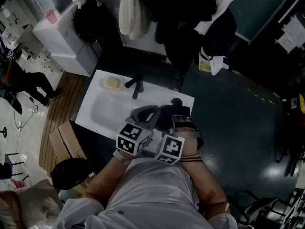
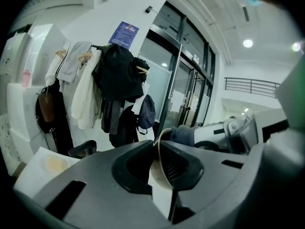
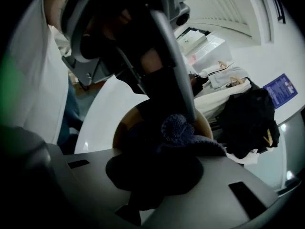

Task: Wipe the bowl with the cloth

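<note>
Bowl point(image 3: 120, 130), tan inside and thin-walled, sits raised over the near part of a white table point(image 1: 97, 113), caught between two hand-held grippers that meet close together in front of the person. The left gripper point(image 2: 159, 149) is clamped on the bowl's rim, its two jaws pinching the cream-coloured wall edge-on, one jaw inside the bowl and the other outside. The right gripper point(image 3: 159, 163) is closed on a bunched dark blue cloth point(image 3: 178, 128), a knitted wad that fills the space between its jaws and presses into the bowl's hollow. From the right gripper view, the left gripper reaches down from above to the far rim, with the white table showing behind the bowl. From the head view, both marker cubes sit side by side just above the person's forearms, and the bowl itself is mostly hidden among the dark gripper bodies. Farther back on the table lie a small pale dish point(image 1: 111, 83) holding something yellowish and, just beside it, a dark tool point(image 1: 136, 86). Coats and bags point(image 2: 119, 75) hang along the wall beyond the table, next to glass doors point(image 2: 183, 94).
</note>
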A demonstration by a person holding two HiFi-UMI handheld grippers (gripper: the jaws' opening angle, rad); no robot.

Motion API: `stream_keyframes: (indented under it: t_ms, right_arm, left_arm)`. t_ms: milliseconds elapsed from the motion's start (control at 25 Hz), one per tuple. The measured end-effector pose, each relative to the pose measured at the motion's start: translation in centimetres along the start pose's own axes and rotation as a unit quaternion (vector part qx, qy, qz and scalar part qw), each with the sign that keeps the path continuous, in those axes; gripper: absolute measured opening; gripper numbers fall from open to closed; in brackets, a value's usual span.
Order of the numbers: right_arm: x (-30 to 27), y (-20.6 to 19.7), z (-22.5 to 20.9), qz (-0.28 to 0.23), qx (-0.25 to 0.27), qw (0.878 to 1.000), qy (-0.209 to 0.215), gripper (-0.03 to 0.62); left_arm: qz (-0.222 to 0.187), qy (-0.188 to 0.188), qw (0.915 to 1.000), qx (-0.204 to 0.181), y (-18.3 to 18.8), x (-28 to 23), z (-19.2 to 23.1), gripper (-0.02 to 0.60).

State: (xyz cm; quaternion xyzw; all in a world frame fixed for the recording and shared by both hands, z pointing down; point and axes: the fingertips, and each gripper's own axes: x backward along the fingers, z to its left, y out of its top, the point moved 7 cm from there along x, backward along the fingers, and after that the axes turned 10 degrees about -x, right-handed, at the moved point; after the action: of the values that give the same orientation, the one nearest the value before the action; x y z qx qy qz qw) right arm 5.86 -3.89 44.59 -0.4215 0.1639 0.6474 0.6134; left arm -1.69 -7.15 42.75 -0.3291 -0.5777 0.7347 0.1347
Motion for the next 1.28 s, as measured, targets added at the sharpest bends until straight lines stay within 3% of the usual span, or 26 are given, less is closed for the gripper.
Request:
stream_keyframes:
  t_ms: [160,360,640,760,960,1160,1280]
  right_arm:
    - [0.1,0.0,0.7,-0.018,-0.044,0.998,0.044,0.080]
    - [0.6,0.2,0.7,-0.063,-0.124,0.985,0.103,0.080]
    - [1.0,0.1,-0.1,-0.119,-0.243,0.951,0.149,0.080]
    - [1.0,0.0,0.0,-0.119,-0.256,0.943,0.179,0.078]
    - [0.8,-0.9,-0.1,-0.084,-0.219,0.952,0.196,0.078]
    - [0.5,-2.1,-1.2,-0.035,-0.175,0.977,0.119,0.079]
    - [0.1,-2.4,-1.4,-0.020,-0.160,0.984,0.071,0.080]
  left_arm:
    - [-0.005,-0.003,1.0000,0.002,0.1,-0.2,0.0,0.041]
    - [-0.004,-0.003,0.9998,0.017,-0.5,-0.5,0.2,0.041]
    - [-0.009,-0.002,0.9998,0.017,-0.3,-0.7,0.1,0.041]
    - [-0.007,0.005,0.9999,0.011,-0.5,-0.6,0.2,0.041]
    - [-0.009,0.012,0.9996,0.022,-0.6,-0.3,0.9,0.041]
    - [-0.008,0.007,0.9997,0.023,-0.5,-0.4,0.9,0.041]
    - [-0.004,0.002,0.9998,0.019,-0.7,-0.6,0.6,0.041]
